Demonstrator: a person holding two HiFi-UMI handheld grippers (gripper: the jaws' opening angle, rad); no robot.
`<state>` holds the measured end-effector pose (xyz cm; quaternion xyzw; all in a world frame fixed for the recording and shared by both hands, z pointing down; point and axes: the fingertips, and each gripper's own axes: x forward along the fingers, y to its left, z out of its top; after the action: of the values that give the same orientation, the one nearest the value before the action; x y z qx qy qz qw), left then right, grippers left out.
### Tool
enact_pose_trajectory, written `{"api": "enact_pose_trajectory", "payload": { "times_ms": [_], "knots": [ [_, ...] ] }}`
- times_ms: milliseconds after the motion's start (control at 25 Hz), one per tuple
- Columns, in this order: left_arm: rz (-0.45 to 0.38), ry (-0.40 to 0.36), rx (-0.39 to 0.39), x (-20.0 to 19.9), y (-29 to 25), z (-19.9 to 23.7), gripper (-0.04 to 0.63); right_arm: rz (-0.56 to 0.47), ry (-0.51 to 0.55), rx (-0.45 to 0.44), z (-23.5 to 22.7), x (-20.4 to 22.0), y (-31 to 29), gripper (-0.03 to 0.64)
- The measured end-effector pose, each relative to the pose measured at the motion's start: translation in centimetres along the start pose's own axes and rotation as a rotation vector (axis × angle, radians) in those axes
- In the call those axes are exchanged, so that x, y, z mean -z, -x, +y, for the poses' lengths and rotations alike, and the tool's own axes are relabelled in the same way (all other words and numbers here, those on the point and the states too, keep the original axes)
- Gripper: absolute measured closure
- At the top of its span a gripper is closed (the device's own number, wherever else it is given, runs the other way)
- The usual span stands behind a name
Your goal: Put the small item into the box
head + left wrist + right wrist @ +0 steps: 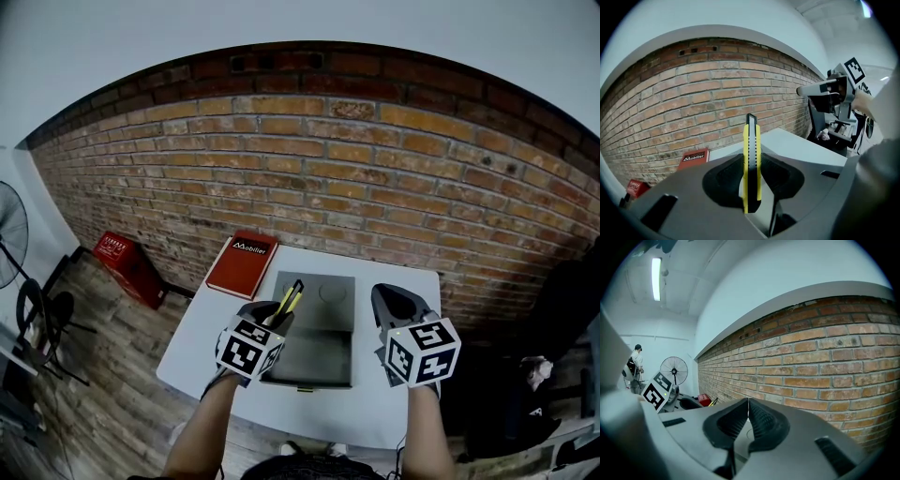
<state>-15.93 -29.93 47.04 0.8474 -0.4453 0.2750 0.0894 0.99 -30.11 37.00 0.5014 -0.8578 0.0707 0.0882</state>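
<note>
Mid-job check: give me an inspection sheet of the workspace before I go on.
Surface: white table, standing against the wall.
Job's things: yellow knife held upright, not yet in the box; grey box at the table's middle, between the grippers.
Clutter: red book at the table's far left corner.
Grippers: left gripper shut on the knife; right gripper shut, nothing between its jaws.
Cables: nothing seen.
Surroundings: brick wall behind the table; red crate and fan on the floor to the left; a person far off in the right gripper view.
</note>
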Motion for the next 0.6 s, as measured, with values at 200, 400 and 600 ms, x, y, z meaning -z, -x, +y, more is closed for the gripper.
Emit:
{"api": "enact_pose_trajectory", "payload": {
  "times_ms": [200, 400, 600],
  "knots": [
    [0.068, -0.075, 0.043, 1.2, -1.2, -1.1, 0.465, 0.009, -0.005, -0.004, -0.1, 0.6, 0.1, 0.595],
    [0.144, -0.152, 0.104, 2.8, -2.3, -2.6, 0.465, 0.020, -0.005, -0.005, -0.3, 1.0, 0.3, 0.595],
    [0.227, -0.232, 0.172, 4.5, -3.3, -4.0, 0.465, 0.027, -0.008, -0.005, -0.3, 1.4, 0.3, 0.595]
  ]
}}
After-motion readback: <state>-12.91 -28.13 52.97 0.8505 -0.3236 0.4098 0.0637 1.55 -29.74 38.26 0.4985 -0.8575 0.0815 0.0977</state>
